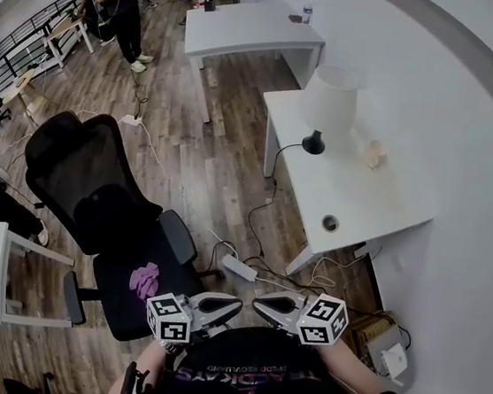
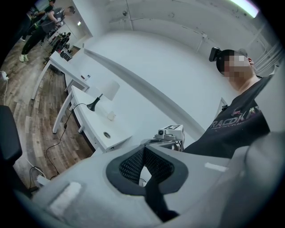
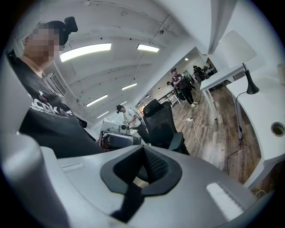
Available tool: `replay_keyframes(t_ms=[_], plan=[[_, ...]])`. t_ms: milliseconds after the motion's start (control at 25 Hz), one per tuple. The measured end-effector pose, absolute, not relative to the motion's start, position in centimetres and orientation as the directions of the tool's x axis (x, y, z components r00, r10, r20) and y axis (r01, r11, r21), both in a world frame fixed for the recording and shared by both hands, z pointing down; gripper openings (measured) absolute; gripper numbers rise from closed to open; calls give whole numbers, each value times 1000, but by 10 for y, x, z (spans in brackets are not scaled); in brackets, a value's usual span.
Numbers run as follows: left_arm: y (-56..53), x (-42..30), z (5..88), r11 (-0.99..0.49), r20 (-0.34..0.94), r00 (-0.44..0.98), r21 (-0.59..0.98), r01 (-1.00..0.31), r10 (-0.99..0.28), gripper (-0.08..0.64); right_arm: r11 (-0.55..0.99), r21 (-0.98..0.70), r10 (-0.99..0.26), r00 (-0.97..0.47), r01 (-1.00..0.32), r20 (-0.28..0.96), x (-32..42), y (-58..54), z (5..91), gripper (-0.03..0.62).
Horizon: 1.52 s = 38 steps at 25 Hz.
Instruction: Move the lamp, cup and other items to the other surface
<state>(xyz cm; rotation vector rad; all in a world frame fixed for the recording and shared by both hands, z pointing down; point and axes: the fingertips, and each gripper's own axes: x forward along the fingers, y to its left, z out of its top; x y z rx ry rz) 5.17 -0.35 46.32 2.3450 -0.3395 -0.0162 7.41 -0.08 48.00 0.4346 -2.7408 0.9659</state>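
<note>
Left claw: the left claw (image 1: 235, 305) was closed, its tips pressed together on nothing, held level before the person's chest.
Right claw: closed as well. The right claw (image 1: 258, 302) was empty and faced the left one, tip near tip.
Lamp: the white-shaded table lamp (image 1: 328, 104) stood upright on its black base on the long white counter (image 1: 379, 208), and its black cord (image 1: 271, 177) dropped over the edge to the wooden floor (image 1: 209, 142).
Cup: the small pale cup (image 1: 375, 154) sat near the lamp on the wall side, apart from it.
Reach: both claws were well apart from lamp and cup.
Chair: a black mesh office chair (image 1: 88, 177) stood left of the counter, with a purple cloth (image 1: 144, 279) on its seat.
</note>
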Motion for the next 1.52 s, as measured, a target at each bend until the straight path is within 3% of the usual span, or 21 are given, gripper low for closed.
replay_keyframes(t_ms=[760,920,1520], plan=[[5,59,462,-695,104,969,680,-233,-223,-3,729,-587,-223,-933,-353,284,81,6,481,5],[-2,78,446,-742,43,981,648,-170,-188,-3,741,-562,-239,-927,-366,288,99,-3,469,5],[8,28,465,-688,84,965,685,-238,-249,-3,717,-582,-251,-921,-383,297,58,12,479,5]])
